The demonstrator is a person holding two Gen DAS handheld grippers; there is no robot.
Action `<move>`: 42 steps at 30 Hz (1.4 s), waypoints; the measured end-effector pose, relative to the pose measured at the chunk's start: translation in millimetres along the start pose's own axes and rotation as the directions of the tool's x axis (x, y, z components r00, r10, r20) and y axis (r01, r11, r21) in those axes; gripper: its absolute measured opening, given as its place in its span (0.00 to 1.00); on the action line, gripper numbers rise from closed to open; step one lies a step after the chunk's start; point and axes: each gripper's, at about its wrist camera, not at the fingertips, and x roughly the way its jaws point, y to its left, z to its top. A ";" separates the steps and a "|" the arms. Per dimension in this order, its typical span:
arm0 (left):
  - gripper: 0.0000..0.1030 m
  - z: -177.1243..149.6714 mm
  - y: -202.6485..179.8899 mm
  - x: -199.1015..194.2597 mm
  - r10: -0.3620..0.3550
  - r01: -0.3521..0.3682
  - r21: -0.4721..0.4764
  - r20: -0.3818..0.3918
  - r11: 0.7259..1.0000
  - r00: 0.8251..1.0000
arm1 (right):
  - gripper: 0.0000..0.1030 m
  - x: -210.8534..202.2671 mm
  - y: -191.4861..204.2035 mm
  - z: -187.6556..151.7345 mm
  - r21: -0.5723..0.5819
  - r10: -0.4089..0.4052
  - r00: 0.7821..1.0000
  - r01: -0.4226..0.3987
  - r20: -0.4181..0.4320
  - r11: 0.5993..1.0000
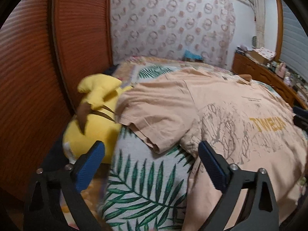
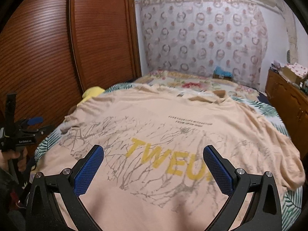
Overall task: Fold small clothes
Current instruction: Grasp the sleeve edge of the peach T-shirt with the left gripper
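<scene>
Blue-padded black fingers of the left gripper (image 1: 152,154) stand wide apart with nothing between them, hanging over the near left corner of the bed, where the peach cotton T-shirt with a grey branch print and yellow lettering (image 1: 221,115) lets its short sleeve (image 1: 154,119) droop toward the edge. That placing looks chosen for a first fold: the sleeve is the loose part nearest this claw, and open jaws suit a pinch on its hem. Seen from the right wrist, the right gripper (image 2: 154,163) is likewise spread and empty, poised above the shirt's lower front near the lettering (image 2: 165,159). The shirt lies flat and print-up on the green palm-leaf bedspread (image 1: 142,182), collar toward the far wall, so both sides are reachable. A yellow plush toy (image 1: 92,115) sits wedged between bed and brown slatted wardrobe (image 1: 28,77), just beside the sleeve, and could be brushed.
</scene>
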 end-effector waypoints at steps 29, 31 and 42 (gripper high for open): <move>0.13 53.4 48.9 80.5 -0.063 0.056 -0.040 -0.217 0.998 0.974 | 0.99 42.4 20.2 13.9 -0.090 -0.022 0.994 0.012 -0.110 0.996; 0.08 57.6 47.8 73.7 -0.036 0.033 -0.015 -0.198 0.999 0.980 | 0.99 41.1 21.0 13.2 -0.085 -0.023 0.994 0.014 -0.104 0.996; 0.06 111.4 -18.6 41.3 -0.077 0.087 0.149 -0.075 0.985 0.994 | 0.98 40.9 21.7 10.5 -0.088 -0.033 0.994 0.023 -0.105 0.996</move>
